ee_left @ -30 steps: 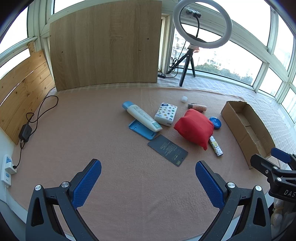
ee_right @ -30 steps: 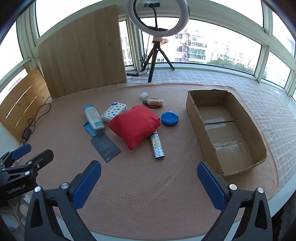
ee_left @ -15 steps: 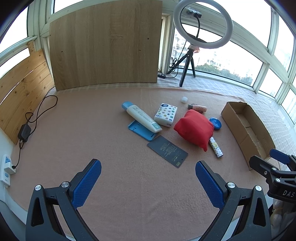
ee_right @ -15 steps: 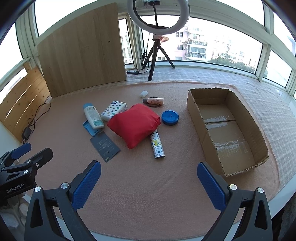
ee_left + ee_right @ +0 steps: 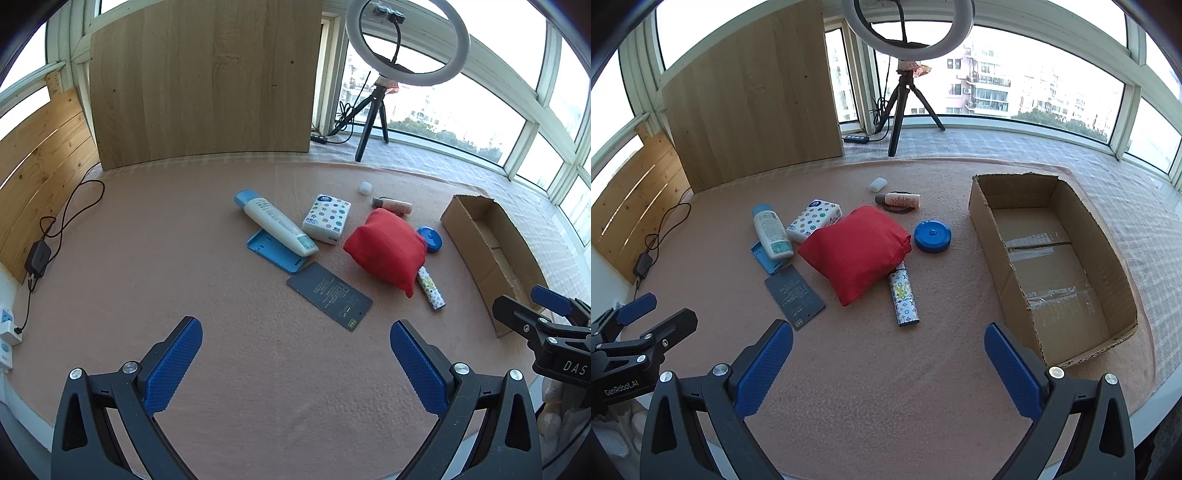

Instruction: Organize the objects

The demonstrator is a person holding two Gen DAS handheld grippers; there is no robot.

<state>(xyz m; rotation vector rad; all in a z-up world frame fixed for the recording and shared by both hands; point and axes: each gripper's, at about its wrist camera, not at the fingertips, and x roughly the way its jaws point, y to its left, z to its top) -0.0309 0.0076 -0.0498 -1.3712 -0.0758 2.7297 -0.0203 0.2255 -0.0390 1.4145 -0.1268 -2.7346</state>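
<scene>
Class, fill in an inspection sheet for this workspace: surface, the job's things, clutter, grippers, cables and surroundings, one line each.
Surface: pinkish mat, bare in front.
Job's things: red pouch lies over the patterned tube; white bottle on the blue case; dotted tissue pack, blue round tin, dark card, small pink bottle, white cap; cardboard box empty.
Clutter: nothing seen.
Grippers: left gripper and right gripper open, holding nothing.
Cables: black cord with adapter at the mat's left edge.
Surroundings: ring light on a tripod, wooden panel, windows.
</scene>
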